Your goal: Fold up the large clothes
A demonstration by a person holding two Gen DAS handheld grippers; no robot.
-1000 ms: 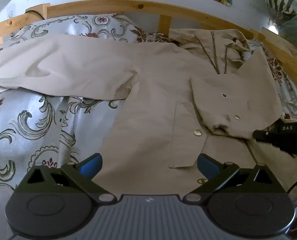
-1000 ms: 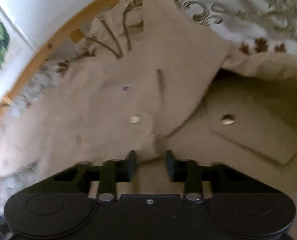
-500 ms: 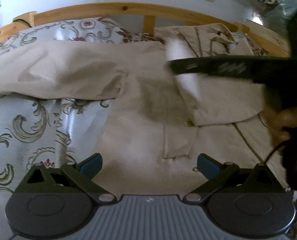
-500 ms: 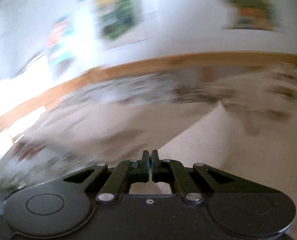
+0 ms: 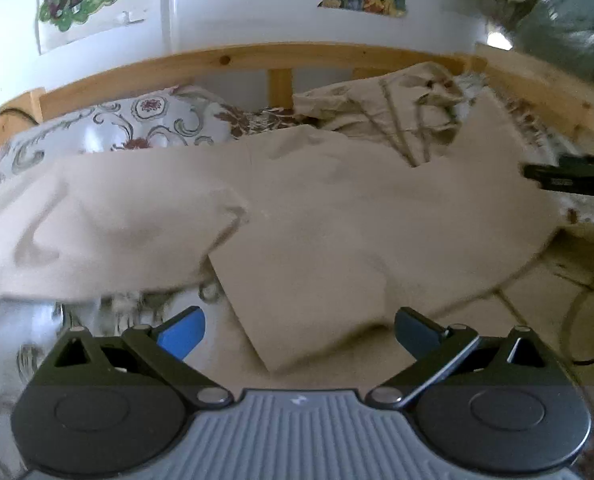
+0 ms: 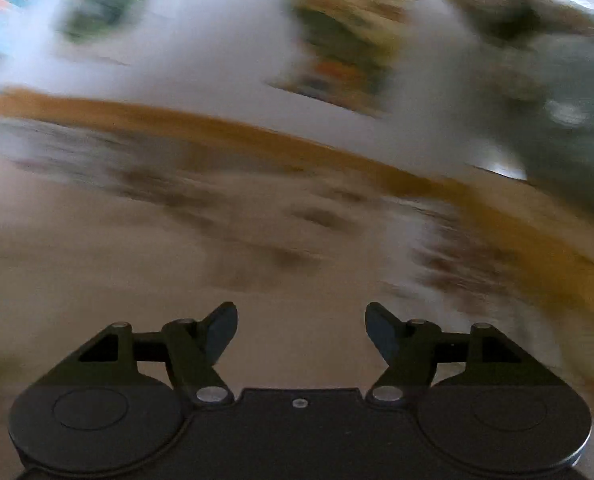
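**Beige coat spread on bed, both tools wide**

While the bed point(image 5: 37, 344) with its patterned sheet fills the left wrist frame, the beige coat point(image 5: 337, 216) lies across its middle, one panel folded over toward the lower centre. Along the upper frame runs a wooden headboard point(image 5: 225, 58). At bottom centre the left tool point(image 5: 299, 330) stands wide, gripping nothing, above the coat's edge. Though its view is badly blurred, the right tool point(image 6: 301, 332) also gapes wide and empty over beige cloth.
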